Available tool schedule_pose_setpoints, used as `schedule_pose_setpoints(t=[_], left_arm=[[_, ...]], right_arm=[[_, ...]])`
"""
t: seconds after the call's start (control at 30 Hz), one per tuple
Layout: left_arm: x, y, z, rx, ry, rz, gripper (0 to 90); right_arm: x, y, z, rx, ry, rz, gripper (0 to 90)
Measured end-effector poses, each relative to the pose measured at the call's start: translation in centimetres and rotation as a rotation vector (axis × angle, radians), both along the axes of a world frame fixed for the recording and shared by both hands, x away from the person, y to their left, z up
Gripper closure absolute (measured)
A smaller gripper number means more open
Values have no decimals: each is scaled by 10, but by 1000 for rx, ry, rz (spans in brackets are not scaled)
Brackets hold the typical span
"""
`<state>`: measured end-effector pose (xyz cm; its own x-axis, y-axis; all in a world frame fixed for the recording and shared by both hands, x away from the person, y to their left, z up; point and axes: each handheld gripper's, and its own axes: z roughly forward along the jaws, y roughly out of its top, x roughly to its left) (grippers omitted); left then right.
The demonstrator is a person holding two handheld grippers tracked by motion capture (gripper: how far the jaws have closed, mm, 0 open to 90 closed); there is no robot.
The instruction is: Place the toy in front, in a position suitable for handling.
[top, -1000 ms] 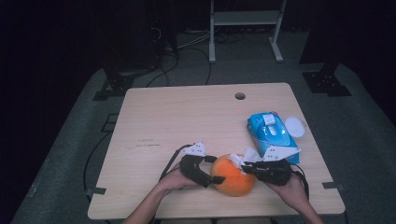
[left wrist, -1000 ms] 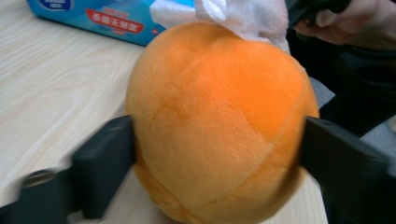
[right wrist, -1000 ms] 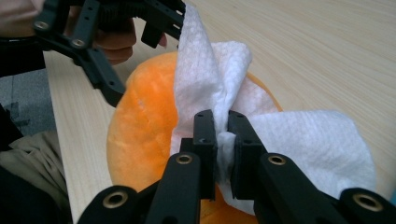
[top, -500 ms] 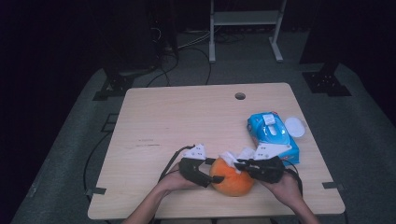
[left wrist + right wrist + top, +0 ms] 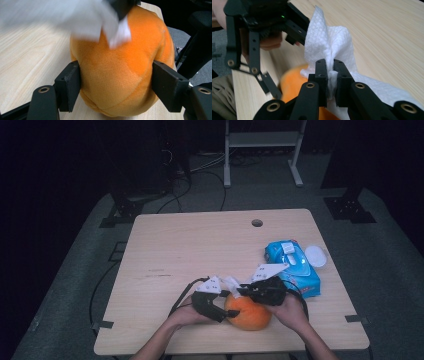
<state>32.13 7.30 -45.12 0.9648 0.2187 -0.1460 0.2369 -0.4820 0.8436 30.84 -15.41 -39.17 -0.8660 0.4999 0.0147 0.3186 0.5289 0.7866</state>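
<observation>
Orange plush ball [image 5: 248, 311]: soft, seamed toy, set on the near edge of the wooden table [image 5: 200, 250], between the two hands. In the left gripper view its fabric [image 5: 117, 75] is seen pressed in slightly at both sides.

White wipe [image 5: 329, 47]: textured sheet, bunched and held above the ball's top; in the high view it is seen as a pale scrap [image 5: 232, 284] just over the ball, and it is blurred in the left gripper view [image 5: 75, 17].

Left gripper [image 5: 220, 312]: its jaws have just been closing, and the ball is now clamped between them, where a second ago they stood wider about it. The ball is judged steadied for wiping.

Right gripper [image 5: 330, 72]: jaws pinched tight on the wipe, as in the earlier frames. Against those frames, this gripper [image 5: 248, 290] is seen carried leftward across the top of the ball, the wipe with it. A wiping stroke is judged to be in progress, with the far side of the ball not yet covered.

Blue wipes pack [image 5: 294, 266]: lying at the right of the table, near the right hand, its lid area facing up.

Small white disc [image 5: 315, 255]: just beside the pack, at the table's right edge; its nature cannot be told.
</observation>
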Motion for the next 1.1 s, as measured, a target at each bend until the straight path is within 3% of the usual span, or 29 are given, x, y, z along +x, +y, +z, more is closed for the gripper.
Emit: schedule_pose_setpoints(t=[0.27, 0.37, 0.5, 0.57, 0.63, 0.77, 0.87, 0.97, 1.1], left_arm=[[0, 0, -1, 2, -4, 6, 285], [0, 0, -1, 8, -10, 7, 285], [-2, -3, 1, 18, -29, 1, 288], [-3, -3, 2, 27, -42, -4, 291], [-5, -4, 3, 33, -56, -7, 293], [-7, -5, 4, 58, -74, -9, 296], [-6, -4, 2, 48, -66, -4, 297], [-6, -4, 1, 45, -64, -2, 298], [-5, -3, 0, 41, -54, 3, 298]], right_arm=[[-11, -51, -3, 8, 33, -93, 821], [-20, -58, -3, 20, 36, -91, 821], [-27, -44, 0, 24, 30, -34, 821], [-26, -27, 3, 21, 21, 3, 821], [-21, -11, 4, 22, 17, 37, 821], [-3, 11, 2, -1, 32, 43, 821], [10, 9, -1, 10, 58, 16, 821], [15, -5, -2, 10, 53, -34, 821], [17, -44, -10, 32, 80, -130, 821]])
